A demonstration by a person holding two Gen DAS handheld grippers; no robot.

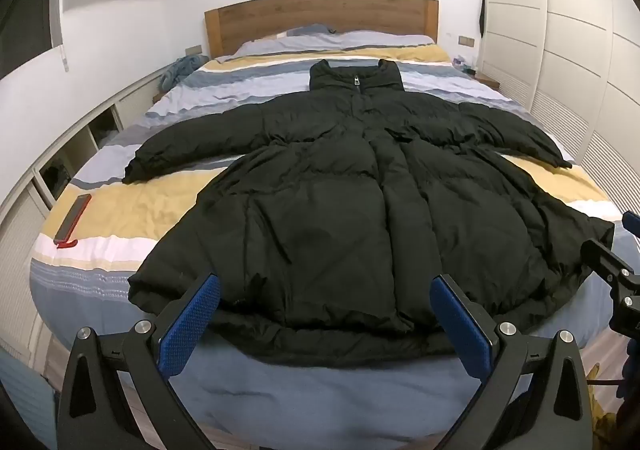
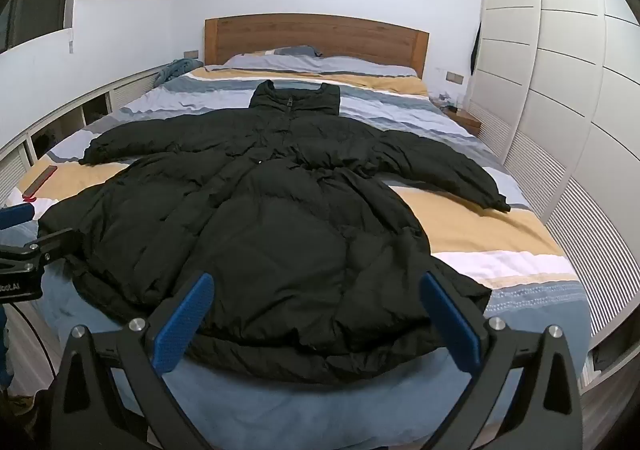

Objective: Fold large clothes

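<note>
A large black puffer jacket (image 1: 340,186) lies flat and face up on the striped bed (image 1: 120,210), zipped, collar toward the headboard, both sleeves spread out sideways. It also shows in the right wrist view (image 2: 260,218). My left gripper (image 1: 325,286) is open, its blue pads above the jacket's hem near the foot of the bed, holding nothing. My right gripper (image 2: 316,284) is open too, over the hem's right part, empty. Each gripper shows at the edge of the other's view.
A red phone-like object (image 1: 72,218) lies on the bed's left side, left of the jacket. Wooden headboard (image 1: 320,14) and pillows at the far end. White wardrobe (image 2: 560,90) along the right, low shelving (image 1: 80,146) along the left.
</note>
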